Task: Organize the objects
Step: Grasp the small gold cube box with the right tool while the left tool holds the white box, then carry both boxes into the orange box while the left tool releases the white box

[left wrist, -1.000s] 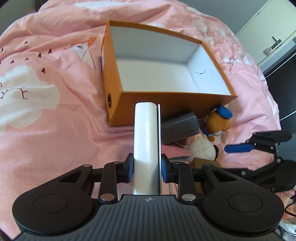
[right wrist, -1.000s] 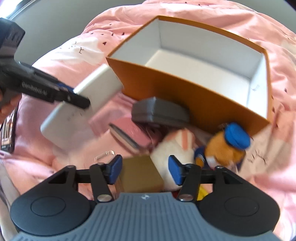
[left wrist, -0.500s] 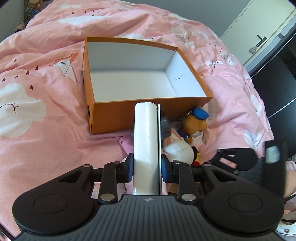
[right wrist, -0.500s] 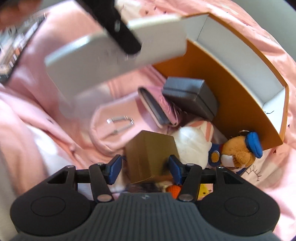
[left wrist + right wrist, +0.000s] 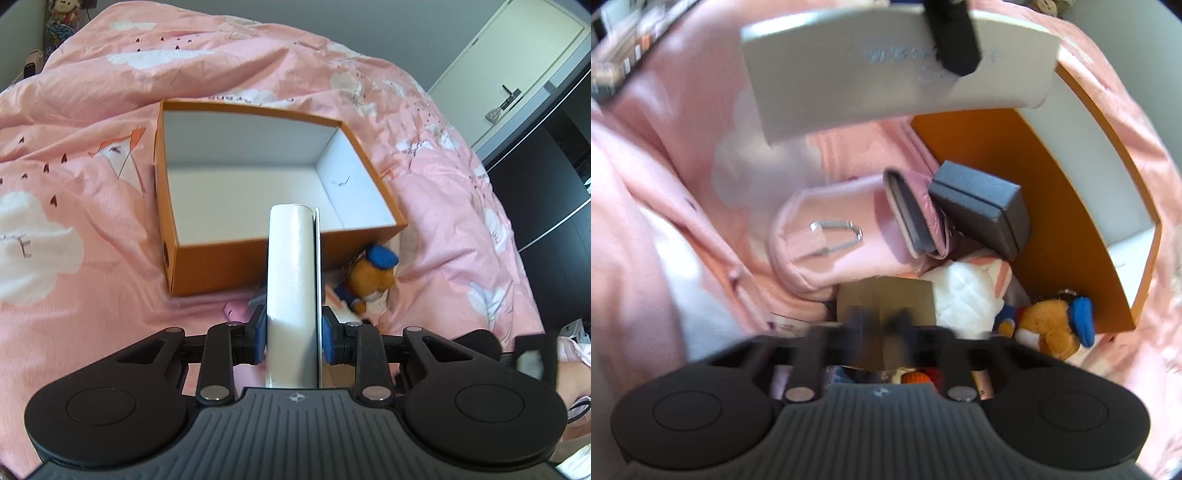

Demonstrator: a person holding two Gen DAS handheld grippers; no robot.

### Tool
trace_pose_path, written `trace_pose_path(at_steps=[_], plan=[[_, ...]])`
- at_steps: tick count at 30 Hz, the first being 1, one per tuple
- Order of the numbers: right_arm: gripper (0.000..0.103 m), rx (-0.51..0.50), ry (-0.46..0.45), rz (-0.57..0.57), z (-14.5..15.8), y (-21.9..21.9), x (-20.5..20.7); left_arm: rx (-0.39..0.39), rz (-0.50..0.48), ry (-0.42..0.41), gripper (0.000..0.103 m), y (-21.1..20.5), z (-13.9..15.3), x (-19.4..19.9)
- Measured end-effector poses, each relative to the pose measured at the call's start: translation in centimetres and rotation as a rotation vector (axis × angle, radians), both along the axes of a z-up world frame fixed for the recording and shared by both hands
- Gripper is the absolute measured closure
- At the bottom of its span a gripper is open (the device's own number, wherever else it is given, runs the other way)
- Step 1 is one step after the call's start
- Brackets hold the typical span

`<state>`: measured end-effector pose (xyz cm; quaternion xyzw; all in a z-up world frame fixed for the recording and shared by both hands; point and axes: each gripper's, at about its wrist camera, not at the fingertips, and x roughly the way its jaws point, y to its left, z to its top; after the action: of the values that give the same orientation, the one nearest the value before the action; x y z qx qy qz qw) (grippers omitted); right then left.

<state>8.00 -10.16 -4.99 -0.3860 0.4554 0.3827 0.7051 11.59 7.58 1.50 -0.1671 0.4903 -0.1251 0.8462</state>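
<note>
Left gripper (image 5: 293, 328) — clamped on a flat white box (image 5: 293, 280), which is held edge-up between the blue pads and is seen above the near wall of the orange box (image 5: 207, 266). In the right wrist view the same white box (image 5: 886, 70) is seen broadside, held high above the clutter, with faint lettering on its face.

Right gripper (image 5: 881, 323) — blurred by motion; its jaws are closing, drawn nearly together over the top of a brown cardboard box (image 5: 886, 295). Whether the pads press on that box cannot be told.

Orange box — open-topped, white inside, nothing seen within; set on a pink bedspread (image 5: 74, 206) printed with white clouds. All remaining items are listed relative to this box.

- Dark grey box (image 5: 982, 210): leaned against the orange box's outer wall, tilted.
- Pink wallet (image 5: 916, 218): just beside the dark grey box, on the side away from the orange box, standing on edge.
- Pink pouch (image 5: 827, 243): beyond the wallet, farther from the orange box, with a silver carabiner (image 5: 836, 230) lying on it.
- White plush (image 5: 964, 291): near the foot of the orange wall, touching the brown cardboard box.
- Bear plush with blue cap (image 5: 1056, 325): at the near corner of the orange box, beside the white plush; also seen in the left wrist view (image 5: 373, 277).
</note>
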Motion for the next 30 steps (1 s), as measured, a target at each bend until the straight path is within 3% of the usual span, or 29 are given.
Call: trace_pose_path(at_steps=[4,6,7,8,10,14,21,25,30], plan=[[0.103,0.030,-0.042,-0.047,1.7,-0.8,1.4,0.006,0.005,-0.041,0.071,0.1,1.0,1.1],[0.097,0.050,-0.006,-0.084,1.9,-1.5,2.5,0.008,0.001,-0.058,0.071,-0.1,1.4,1.3],[0.091,0.075,0.021,-0.159,1.9,-1.9,3.0,0.006,-0.003,-0.063,0.071,-0.2,1.5,1.3],[0.072,0.096,0.052,-0.170,1.9,-2.2,3.1,0.002,-0.008,-0.064,0.071,-0.3,1.6,1.3],[0.046,0.127,0.101,-0.172,1.8,-2.3,2.5,-0.007,-0.017,-0.058,0.071,-0.5,1.4,1.0],[0.044,0.079,0.049,-0.110,0.5,-0.7,0.6,-0.010,-0.029,-0.038,0.071,-0.8,0.8,0.5],[0.041,-0.113,-0.049,-0.014,-3.1,2.4,-0.7,-0.025,-0.003,-0.031,0.070,0.0,0.2,-0.2],[0.037,-0.159,-0.065,-0.007,-4.6,3.2,-0.7,-0.033,0.009,-0.030,0.071,0.5,0.1,-0.3],[0.043,-0.156,-0.064,-0.015,-4.0,3.0,-0.6,-0.038,0.015,-0.034,0.071,0.9,0.1,0.0]])
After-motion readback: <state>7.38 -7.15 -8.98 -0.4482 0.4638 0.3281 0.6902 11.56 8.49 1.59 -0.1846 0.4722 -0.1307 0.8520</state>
